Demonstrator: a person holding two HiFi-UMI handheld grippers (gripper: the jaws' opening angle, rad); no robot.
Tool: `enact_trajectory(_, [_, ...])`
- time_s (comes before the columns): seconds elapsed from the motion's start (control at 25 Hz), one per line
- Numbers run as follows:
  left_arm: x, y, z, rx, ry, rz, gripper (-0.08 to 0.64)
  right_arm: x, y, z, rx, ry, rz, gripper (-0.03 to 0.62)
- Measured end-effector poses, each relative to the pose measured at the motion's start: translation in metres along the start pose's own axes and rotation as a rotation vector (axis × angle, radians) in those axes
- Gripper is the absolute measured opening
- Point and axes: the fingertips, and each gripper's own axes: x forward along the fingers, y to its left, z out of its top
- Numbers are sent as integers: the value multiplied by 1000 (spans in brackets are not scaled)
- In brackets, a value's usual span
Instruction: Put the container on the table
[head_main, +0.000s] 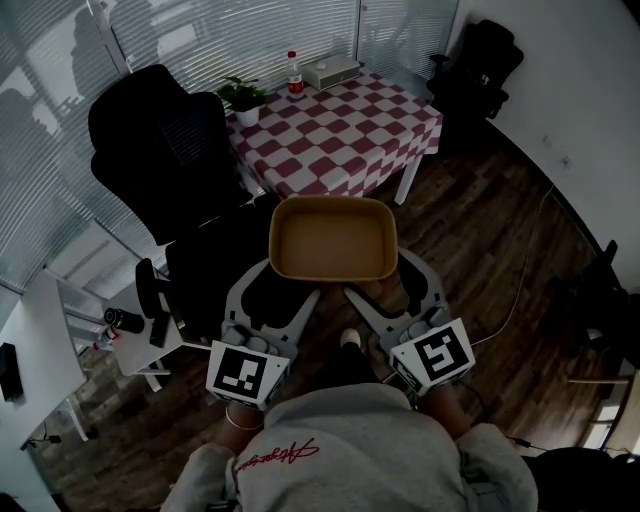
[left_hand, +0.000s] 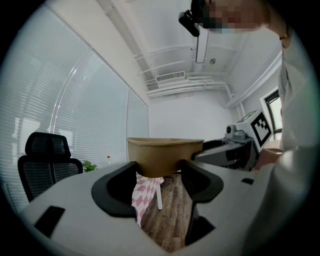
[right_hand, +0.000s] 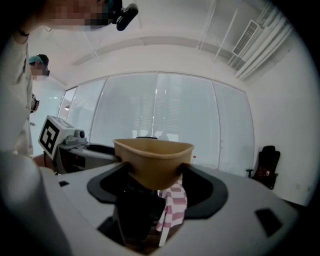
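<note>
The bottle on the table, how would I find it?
Find the red-and-white checked table by the window blinds. Along its far edge stand a potted plant, the bottle and a flat white box. The bottle is the tall thin one in the middle, with red on it.

No word or number legible anywhere. Red cursive lettering (head_main: 276, 457) across the grey sweatshirt (head_main: 350, 450), at 6 o'clock in the head view, too small and slanted to spell out. Black-and-white square marker (head_main: 243, 372) on the cube of the left gripper (head_main: 292, 283) at 7 o'clock, a second marker (head_main: 443, 355) on that of the right gripper (head_main: 375, 280) at 5 o'clock: coded patterns, not letters. Red label on the bottle (head_main: 294, 75) at 12 o'clock, on the table (head_main: 340, 130), print unreadable.
</note>
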Motion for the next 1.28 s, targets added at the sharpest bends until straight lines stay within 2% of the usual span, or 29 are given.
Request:
enact_trajectory(0.84, [84, 47, 7, -8, 6, 26, 285, 69, -71, 1, 4, 0, 25, 336])
enact_trajectory(1.28, [126, 69, 20, 8, -2, 64, 285, 105, -107, 9, -5, -18, 69, 336])
